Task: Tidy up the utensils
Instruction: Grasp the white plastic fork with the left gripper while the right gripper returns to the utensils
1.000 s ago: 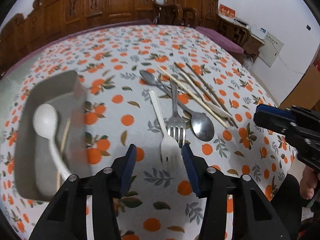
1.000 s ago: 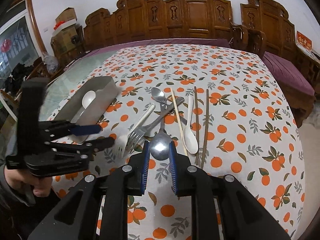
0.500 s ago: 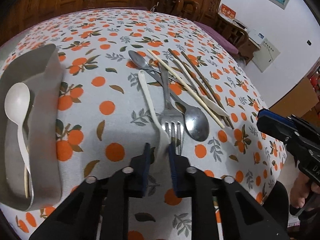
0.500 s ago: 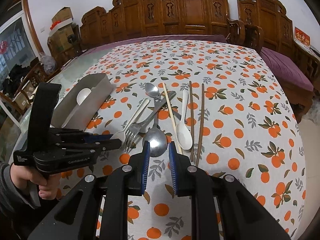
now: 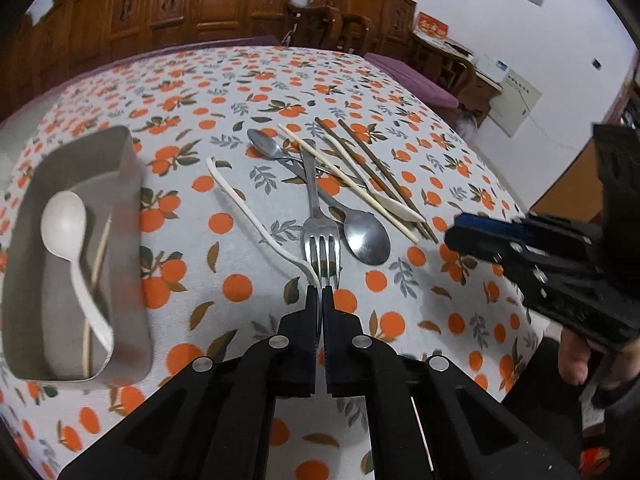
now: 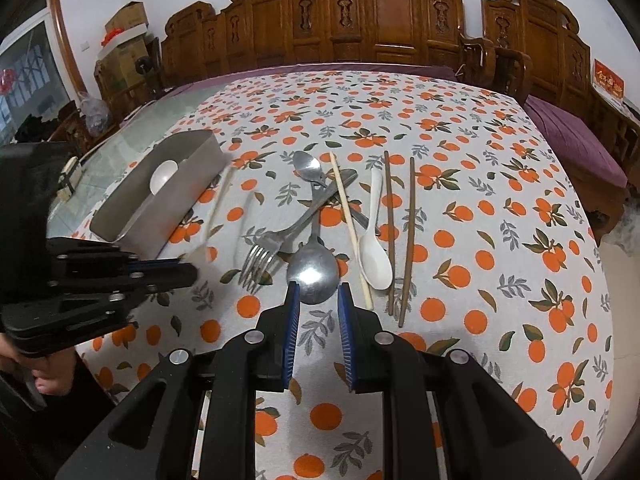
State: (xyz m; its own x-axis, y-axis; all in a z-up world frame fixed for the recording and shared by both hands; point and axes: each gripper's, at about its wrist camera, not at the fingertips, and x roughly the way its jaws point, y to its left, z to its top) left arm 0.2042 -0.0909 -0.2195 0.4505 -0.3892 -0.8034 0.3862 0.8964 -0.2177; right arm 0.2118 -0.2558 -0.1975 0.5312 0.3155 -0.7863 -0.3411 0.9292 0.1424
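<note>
Gripping the white plastic fork [image 5: 256, 216] by its head, our left gripper [image 5: 321, 294] has its jaws pressed almost together, the handle pointing toward 11 o'clock above the tabletop [image 5: 224, 80]. Our right gripper [image 6: 318, 292] hangs slightly parted and holds nothing, just short of the big metal spoon [image 6: 314, 268]. At 9 o'clock of the pile sits the grey tray [image 5: 24, 248], a white spoon [image 5: 68, 228] inside. Beside the metal spoon lie a steel fork [image 6: 276, 240] and brown chopsticks [image 6: 408, 240].
</note>
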